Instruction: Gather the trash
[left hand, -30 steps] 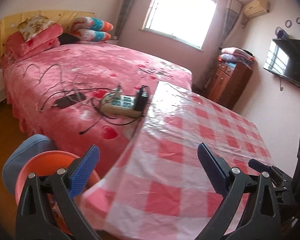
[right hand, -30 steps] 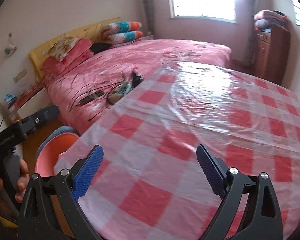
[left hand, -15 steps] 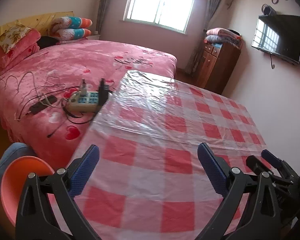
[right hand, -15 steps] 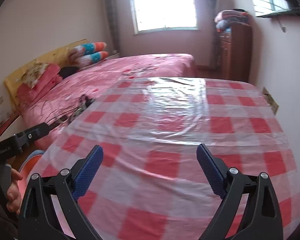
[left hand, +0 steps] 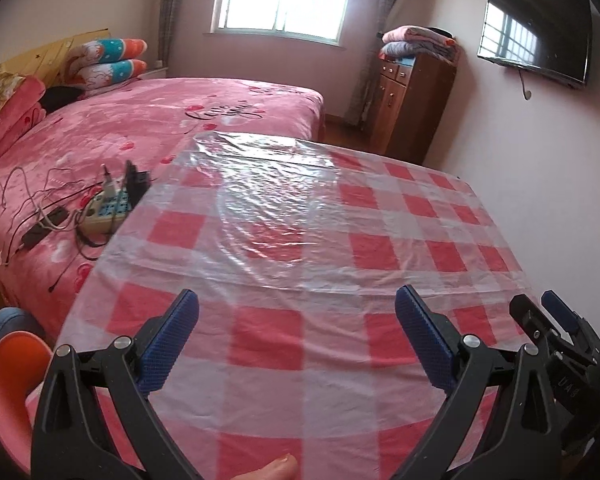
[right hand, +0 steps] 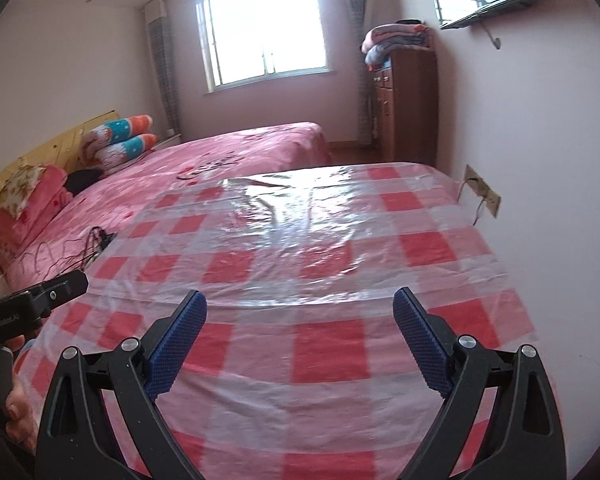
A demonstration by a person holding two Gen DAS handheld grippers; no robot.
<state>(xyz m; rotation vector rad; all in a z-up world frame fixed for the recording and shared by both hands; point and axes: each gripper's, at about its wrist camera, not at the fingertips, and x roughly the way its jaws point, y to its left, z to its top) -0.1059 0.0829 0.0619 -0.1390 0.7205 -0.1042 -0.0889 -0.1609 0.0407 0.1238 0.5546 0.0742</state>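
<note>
My left gripper (left hand: 297,300) is open over the near part of a table (left hand: 300,240) covered by a red-and-white checked cloth under clear plastic; nothing is between its blue pads. My right gripper (right hand: 300,300) is open too, empty, above the same table (right hand: 320,248). No trash shows on the cloth in either view. An orange round container (left hand: 8,380) sits low by the table's left corner, with a blue object behind it. The right gripper's tip (left hand: 556,320) appears at the right edge of the left wrist view. In the right wrist view the left gripper (right hand: 56,288) shows at the left.
A pink bed (left hand: 140,140) runs along the table's left side, carrying a power strip (left hand: 104,208) with tangled cables. A wooden cabinet (left hand: 412,100) stands at the far wall under folded blankets. A TV (left hand: 536,32) and a wall socket (right hand: 484,196) are on the right wall.
Both views have swung from the bed side toward the table and right wall. The orange container has slid toward the left edge. Both grippers have stayed open.
</note>
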